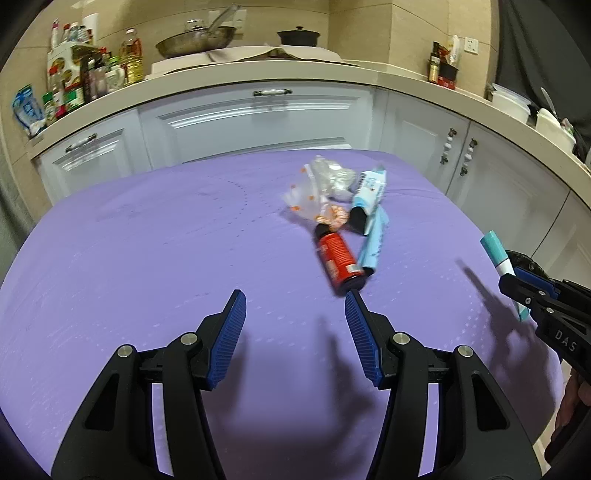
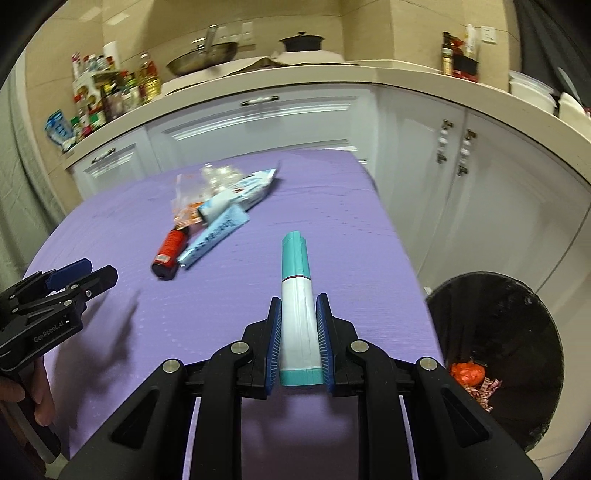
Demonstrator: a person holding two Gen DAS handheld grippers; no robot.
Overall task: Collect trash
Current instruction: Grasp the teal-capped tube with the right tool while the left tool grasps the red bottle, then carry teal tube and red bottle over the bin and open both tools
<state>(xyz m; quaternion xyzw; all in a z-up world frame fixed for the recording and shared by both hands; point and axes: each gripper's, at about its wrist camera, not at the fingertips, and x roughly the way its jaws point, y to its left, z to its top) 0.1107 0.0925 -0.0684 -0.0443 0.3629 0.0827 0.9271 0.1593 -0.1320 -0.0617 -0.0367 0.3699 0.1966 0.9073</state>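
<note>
Trash pile sits on the purple table cover (image 1: 147, 258), toward its far right part: red can (image 1: 338, 258) on its side, light-blue carton (image 1: 373, 240) just beside and touching it, a second blue-white pack (image 1: 369, 190) behind, and clear crumpled plastic wrap (image 1: 317, 184) with orange specks at the far end. All of it bunched together, blurred in both views.

One more piece, a white-and-teal tube (image 2: 297, 295), is off the pile. Right gripper (image 2: 297, 299) has it clamped between its blue pads (image 2: 274, 332), teal cap end pointing forward, flat teal crimp end back near the finger roots. Held above the table's right edge.

Left gripper (image 1: 295, 295) hangs over the near middle of the cover, jaws spread wide, nothing between them. Its right fingertip lines up with the bottom end of the red can in the left wrist view; contact can't be told.

Black trash bin (image 2: 517, 295) stands beside the table's right edge, lower, with orange scrap (image 2: 467, 373) and a checked bit inside.

Background: white cabinets (image 1: 258, 122), beige counter (image 1: 221, 77) with frying pan (image 1: 195, 38), black pot (image 1: 298, 36), bottles on the left.
</note>
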